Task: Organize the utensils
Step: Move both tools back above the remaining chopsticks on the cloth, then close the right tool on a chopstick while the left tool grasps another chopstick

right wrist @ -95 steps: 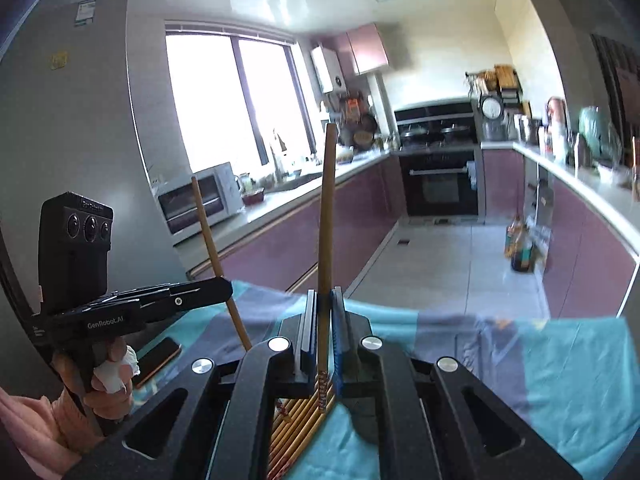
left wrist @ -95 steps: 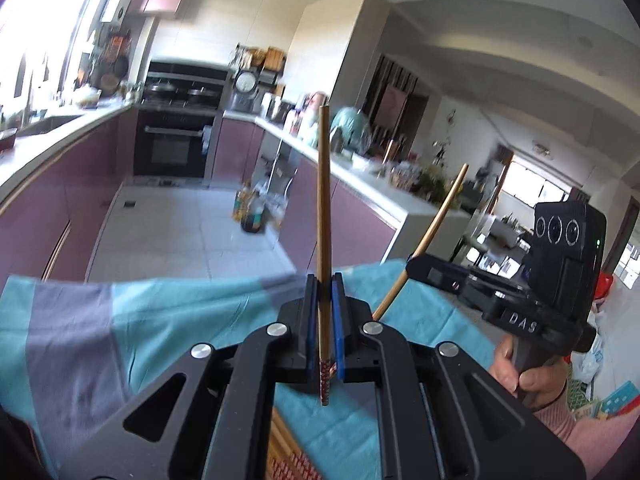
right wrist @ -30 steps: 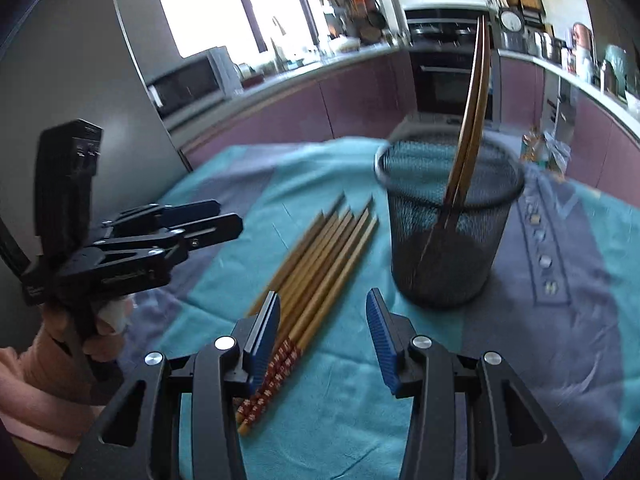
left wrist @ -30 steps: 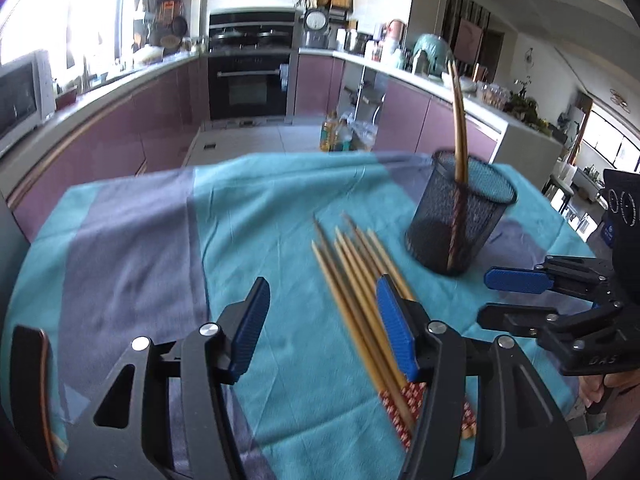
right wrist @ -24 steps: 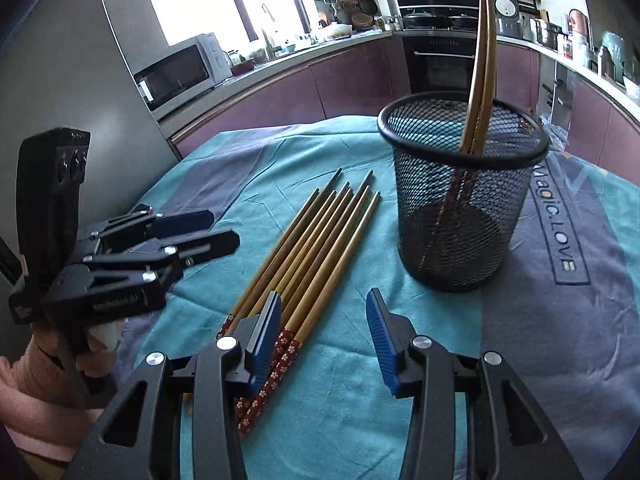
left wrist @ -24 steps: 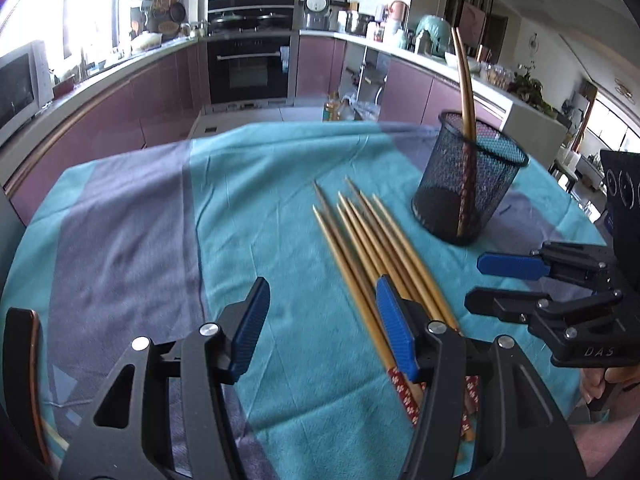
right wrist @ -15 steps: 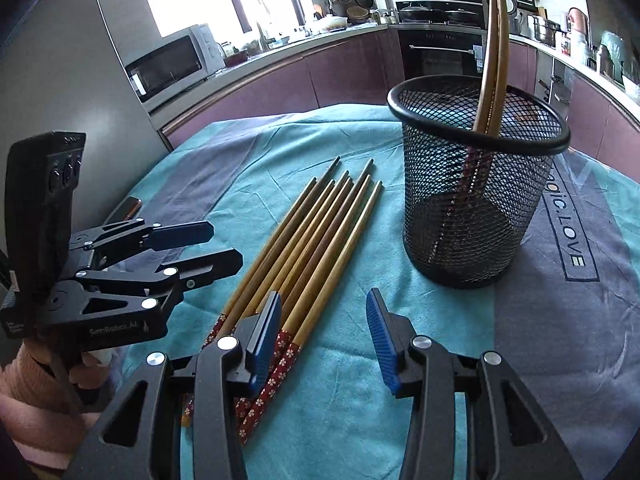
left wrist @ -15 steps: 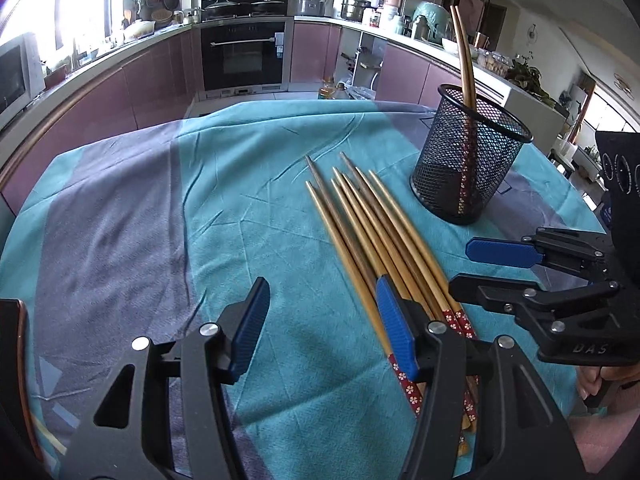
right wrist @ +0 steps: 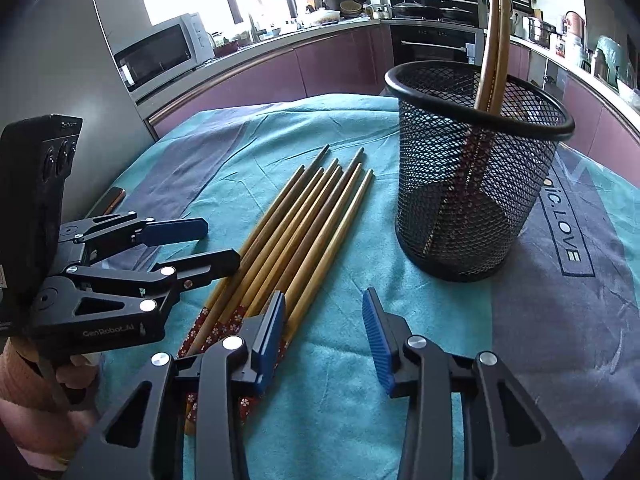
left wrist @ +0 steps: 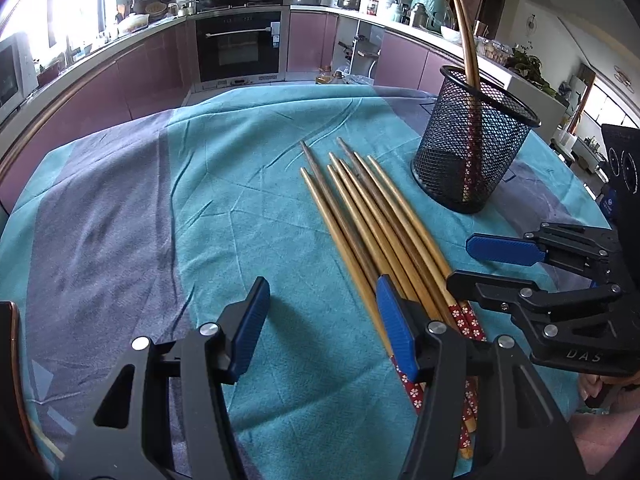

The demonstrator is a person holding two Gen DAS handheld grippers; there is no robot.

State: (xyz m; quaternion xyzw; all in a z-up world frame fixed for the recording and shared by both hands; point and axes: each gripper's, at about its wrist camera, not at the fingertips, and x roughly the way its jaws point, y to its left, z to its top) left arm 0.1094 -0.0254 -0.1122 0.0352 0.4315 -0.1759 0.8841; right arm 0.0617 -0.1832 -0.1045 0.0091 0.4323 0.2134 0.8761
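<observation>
Several wooden chopsticks (left wrist: pixel 372 216) with red flowered ends lie side by side on the teal cloth, also in the right wrist view (right wrist: pixel 304 232). A black mesh cup (left wrist: pixel 472 148) stands to their right, also seen from the right wrist (right wrist: pixel 472 176), holding two chopsticks (right wrist: pixel 494 36) upright. My left gripper (left wrist: pixel 320 312) is open and empty, low over the cloth at the left of the bundle's red ends. My right gripper (right wrist: pixel 324 320) is open and empty at the bundle's right side, its left pad over the red ends. Each gripper shows in the other's view (left wrist: pixel 500 260) (right wrist: pixel 200 244).
The table is covered by a teal and grey cloth (left wrist: pixel 140 200). A phone (right wrist: pixel 114 198) lies near the table's left edge. Kitchen counters, an oven (left wrist: pixel 240 52) and a microwave (right wrist: pixel 160 56) stand beyond the table.
Both grippers released their chopsticks into the cup and opened. Over the last second they have come down and closer to the red ends of the bundle on the cloth.
</observation>
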